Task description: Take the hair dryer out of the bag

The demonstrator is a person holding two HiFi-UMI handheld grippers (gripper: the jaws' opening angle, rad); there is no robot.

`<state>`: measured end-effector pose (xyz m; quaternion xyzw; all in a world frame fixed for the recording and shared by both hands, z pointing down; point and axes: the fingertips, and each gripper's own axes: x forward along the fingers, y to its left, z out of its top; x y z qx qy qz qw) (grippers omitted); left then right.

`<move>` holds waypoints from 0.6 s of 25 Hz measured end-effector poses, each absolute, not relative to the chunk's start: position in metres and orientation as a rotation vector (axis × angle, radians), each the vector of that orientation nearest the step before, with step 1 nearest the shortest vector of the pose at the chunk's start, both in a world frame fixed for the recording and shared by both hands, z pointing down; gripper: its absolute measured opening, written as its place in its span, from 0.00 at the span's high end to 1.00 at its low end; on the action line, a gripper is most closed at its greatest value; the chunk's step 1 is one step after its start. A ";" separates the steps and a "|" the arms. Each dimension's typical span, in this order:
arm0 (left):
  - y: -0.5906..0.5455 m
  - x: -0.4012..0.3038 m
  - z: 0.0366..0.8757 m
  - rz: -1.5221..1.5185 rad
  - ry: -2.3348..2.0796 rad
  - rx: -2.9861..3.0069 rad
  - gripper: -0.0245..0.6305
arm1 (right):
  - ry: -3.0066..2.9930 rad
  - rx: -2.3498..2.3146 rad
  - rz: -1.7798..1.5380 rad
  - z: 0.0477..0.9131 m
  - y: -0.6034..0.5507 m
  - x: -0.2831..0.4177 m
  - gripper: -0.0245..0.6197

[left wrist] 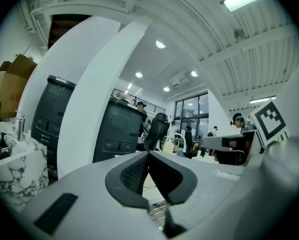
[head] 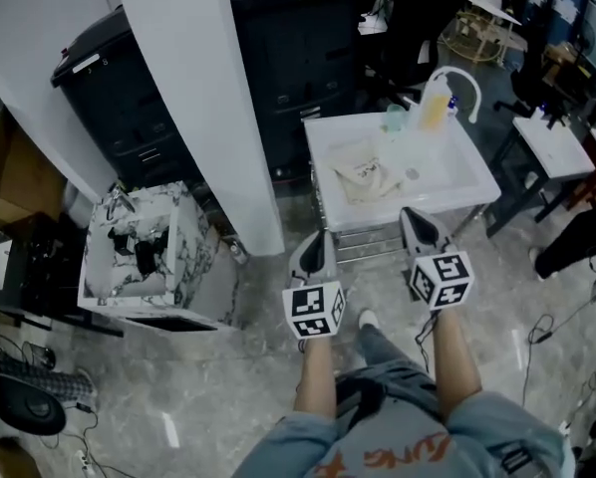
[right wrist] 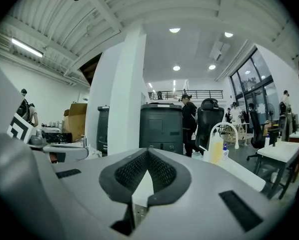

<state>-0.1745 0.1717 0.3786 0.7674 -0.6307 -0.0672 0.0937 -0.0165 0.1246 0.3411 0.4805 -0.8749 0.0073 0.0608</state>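
Observation:
A cream cloth bag (head: 363, 172) lies flat in the white basin table (head: 457, 182) ahead of me. No hair dryer shows in any view. My left gripper (head: 316, 239) is held just short of the table's near left corner, its jaws shut with nothing between them. My right gripper (head: 415, 217) hovers at the table's near edge, also shut and empty. In the left gripper view the closed tips (left wrist: 148, 154) point level across the room. In the right gripper view the closed tips (right wrist: 148, 150) point toward the table, and the bag is hidden behind them.
A yellow bottle (head: 435, 108) and a curved white faucet (head: 459, 76) stand at the basin's back. A white pillar (head: 203, 98) rises to the left, with black cabinets (head: 129, 98) behind it. A marble-patterned sink unit (head: 139, 252) sits at the left, a small white table (head: 552, 142) at the right.

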 end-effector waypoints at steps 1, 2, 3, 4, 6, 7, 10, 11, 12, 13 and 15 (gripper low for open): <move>0.165 -0.169 0.380 -0.182 -1.858 2.294 0.97 | -2.644 1.465 0.035 0.344 0.117 -0.012 0.96; 0.157 -0.164 0.381 -0.164 -1.847 2.308 0.97 | -2.642 1.476 0.047 0.347 0.108 -0.007 0.96; 0.148 -0.160 0.382 -0.146 -1.840 2.318 0.97 | -2.641 1.486 0.056 0.348 0.099 -0.003 0.96; 0.138 -0.157 0.383 -0.127 -1.838 2.324 0.97 | -2.643 1.497 0.063 0.348 0.088 0.002 0.96; 0.115 -0.152 0.384 -0.094 -1.846 2.329 0.97 | -2.656 1.515 0.074 0.346 0.062 0.011 0.96; 0.102 -0.148 0.384 -0.082 -1.851 2.332 0.97 | -2.666 1.519 0.078 0.345 0.048 0.016 0.96; 0.062 -0.135 0.389 -0.035 -1.852 2.334 0.97 | -2.690 1.523 0.112 0.350 0.008 0.028 0.96; 0.049 -0.130 0.392 -0.015 -1.846 2.333 0.97 | -2.692 1.528 0.140 0.355 -0.006 0.032 0.96; 0.036 -0.125 0.394 0.006 -1.838 2.334 0.97 | -2.693 1.536 0.174 0.360 -0.021 0.037 0.96; 0.024 -0.119 0.395 0.026 -1.828 2.340 0.97 | -2.696 1.545 0.208 0.364 -0.035 0.041 0.96; -0.005 -0.107 0.396 0.059 -1.812 2.352 0.97 | -2.712 1.545 0.248 0.367 -0.067 0.046 0.96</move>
